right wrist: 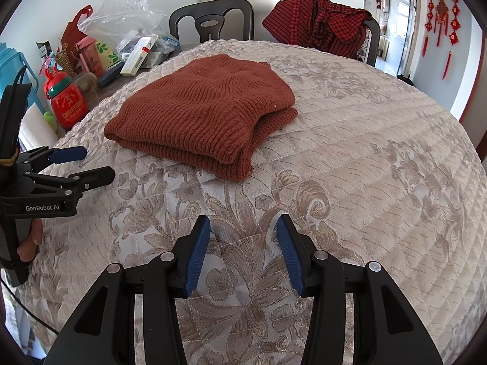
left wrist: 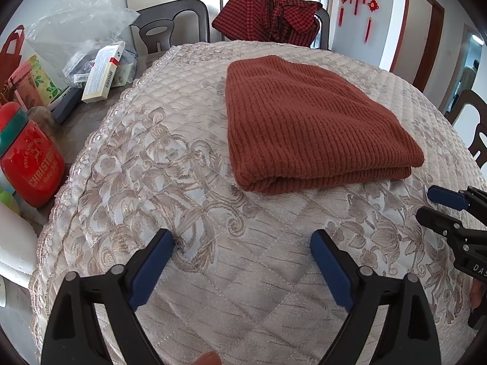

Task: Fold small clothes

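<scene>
Both spread, empty hand-held grippers, left (left wrist: 242, 240) and right (right wrist: 243, 225), overhang the quilted tablecloth (left wrist: 188, 164) bearing a folded sweater (left wrist: 307, 121).

I count one folded rust knitted sweater (left wrist: 307, 121) on the surface; one red checked garment (left wrist: 271, 15) over a chair; two hand-held grippers, left (left wrist: 242, 243) and right (right wrist: 243, 228); one red Christmas bottle (left wrist: 30, 167); one clear plastic bag (left wrist: 79, 21).
</scene>
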Tool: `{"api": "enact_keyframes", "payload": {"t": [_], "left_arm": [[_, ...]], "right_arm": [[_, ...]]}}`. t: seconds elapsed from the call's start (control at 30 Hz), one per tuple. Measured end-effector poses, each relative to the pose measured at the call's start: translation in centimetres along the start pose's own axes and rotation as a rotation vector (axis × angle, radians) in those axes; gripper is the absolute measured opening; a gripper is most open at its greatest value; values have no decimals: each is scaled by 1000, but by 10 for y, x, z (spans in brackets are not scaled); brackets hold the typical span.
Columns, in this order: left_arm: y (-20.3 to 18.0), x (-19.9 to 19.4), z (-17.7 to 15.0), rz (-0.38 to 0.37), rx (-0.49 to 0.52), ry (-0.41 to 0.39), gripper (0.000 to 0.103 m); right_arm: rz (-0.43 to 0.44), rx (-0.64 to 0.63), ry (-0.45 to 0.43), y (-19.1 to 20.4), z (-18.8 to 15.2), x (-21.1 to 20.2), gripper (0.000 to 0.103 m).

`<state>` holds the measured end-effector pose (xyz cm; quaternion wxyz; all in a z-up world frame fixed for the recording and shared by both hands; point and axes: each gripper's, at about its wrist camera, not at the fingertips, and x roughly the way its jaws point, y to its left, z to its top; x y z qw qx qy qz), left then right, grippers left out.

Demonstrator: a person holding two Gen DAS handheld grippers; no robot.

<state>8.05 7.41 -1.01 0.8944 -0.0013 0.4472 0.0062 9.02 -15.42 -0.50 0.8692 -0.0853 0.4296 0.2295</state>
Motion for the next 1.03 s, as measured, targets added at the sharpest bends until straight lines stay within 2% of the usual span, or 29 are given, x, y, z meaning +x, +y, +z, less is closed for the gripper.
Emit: {"api": "enact_keyframes", "payload": {"t": [1.03], "left_arm": [[-1, 0, -2, 2, -1, 3, 96]], "right_arm": [[1, 1, 0, 0, 0, 0, 47]]}}
